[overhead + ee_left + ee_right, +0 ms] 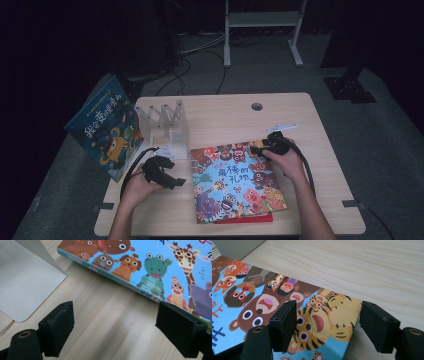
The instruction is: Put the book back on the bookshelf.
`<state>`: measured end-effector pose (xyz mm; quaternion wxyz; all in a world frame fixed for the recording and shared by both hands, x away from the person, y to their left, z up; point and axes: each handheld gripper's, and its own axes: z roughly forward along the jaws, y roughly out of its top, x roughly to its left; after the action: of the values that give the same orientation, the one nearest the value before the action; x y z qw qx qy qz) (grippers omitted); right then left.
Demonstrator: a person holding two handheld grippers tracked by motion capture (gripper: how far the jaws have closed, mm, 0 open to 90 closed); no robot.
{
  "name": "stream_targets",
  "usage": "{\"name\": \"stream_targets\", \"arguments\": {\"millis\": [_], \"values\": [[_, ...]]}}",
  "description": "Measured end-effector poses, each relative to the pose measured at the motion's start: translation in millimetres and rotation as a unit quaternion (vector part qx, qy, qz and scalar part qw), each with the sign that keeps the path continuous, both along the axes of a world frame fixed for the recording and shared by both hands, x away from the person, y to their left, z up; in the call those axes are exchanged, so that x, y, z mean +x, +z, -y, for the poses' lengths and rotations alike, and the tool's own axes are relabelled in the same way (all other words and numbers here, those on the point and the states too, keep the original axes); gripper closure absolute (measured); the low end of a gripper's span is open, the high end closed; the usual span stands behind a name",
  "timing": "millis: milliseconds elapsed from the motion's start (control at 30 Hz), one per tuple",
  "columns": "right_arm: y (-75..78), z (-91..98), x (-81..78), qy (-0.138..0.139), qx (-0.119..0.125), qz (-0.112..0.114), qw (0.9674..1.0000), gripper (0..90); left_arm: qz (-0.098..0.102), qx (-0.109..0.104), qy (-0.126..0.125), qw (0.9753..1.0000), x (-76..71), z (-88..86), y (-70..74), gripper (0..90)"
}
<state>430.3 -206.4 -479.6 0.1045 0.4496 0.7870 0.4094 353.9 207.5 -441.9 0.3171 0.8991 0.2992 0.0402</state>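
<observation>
Room: I see a dark surround; only the pale wooden table [300,120] is lit, from above.
Shadows: soft, faint under the black foam-padded jaws in my left gripper view.
Glare: none on the colourful animal picture book [235,182].
Focus: high view soft and grainy; gripper views sharper, jaws slightly blurred.

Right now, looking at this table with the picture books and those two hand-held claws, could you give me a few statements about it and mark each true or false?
1. The animal picture book lies flat on the table. True.
2. The right claw is clamped on a pen. False: its jaws stand apart over a corner of the animal picture book, pressing nothing.
3. The left claw is open over bare wood beside the book. True.
4. The white rack holds three books. False: its slots are empty.
5. A blue book leans at the table's left edge. True.
6. A red item lies on top of the animal picture book. False: it peeks out from under it.
</observation>
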Motion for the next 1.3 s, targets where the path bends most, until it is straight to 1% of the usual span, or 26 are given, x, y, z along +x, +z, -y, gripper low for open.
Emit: {"name": "stream_targets", "arguments": {"millis": [167,233,267,367,500,600,800,833,1067,1300], "values": [[-0.8,-2.7,0.8,0.007,0.004,0.002,1.0000,30.1,0.004,-0.001,-0.003,1.0000,0.1,0.9,1.0,13.8],[0.6,-5.3,1.2,0.013,-0.002,0.000,0.9999,30.3,0.004,-0.003,0.001,1.0000,0.0,1.8,0.9,13.8],[1.7,-7.5,1.3,0.017,-0.008,0.000,0.9998,30.5,0.004,-0.001,0.000,1.0000,0.3,1.6,1.2,13.8],[4.6,-14.8,0.4,0.028,-0.025,0.007,0.9993,30.9,0.005,-0.006,0.001,1.0000,0.2,1.7,1.6,13.7],[6.8,-23.4,-1.6,0.038,-0.035,0.011,0.9986,31.6,0.006,-0.011,0.003,0.9999,0.1,1.5,2.2,13.7],[7.3,-29.7,-1.6,0.045,-0.035,0.010,0.9983,32.4,0.007,-0.012,0.004,0.9999,0.1,2.2,2.1,13.2],[6.4,-38.7,-2.0,0.057,-0.027,0.009,0.9980,33.1,0.006,-0.012,0.001,0.9999,1.1,4.4,1.0,12.7],[6.3,-42.8,-2.4,0.061,-0.024,0.008,0.9978,33.0,0.004,-0.010,-0.001,0.9999,1.5,5.9,-0.3,12.6],[6.5,-57.0,-4.0,0.077,-0.020,0.006,0.9968,33.0,-0.006,-0.015,-0.008,0.9998,1.5,13.6,-5.4,12.6],[8.7,-67.5,-4.5,0.092,-0.030,0.005,0.9953,33.5,-0.015,-0.011,-0.022,0.9996,0.5,24.5,-11.1,12.6]]}}
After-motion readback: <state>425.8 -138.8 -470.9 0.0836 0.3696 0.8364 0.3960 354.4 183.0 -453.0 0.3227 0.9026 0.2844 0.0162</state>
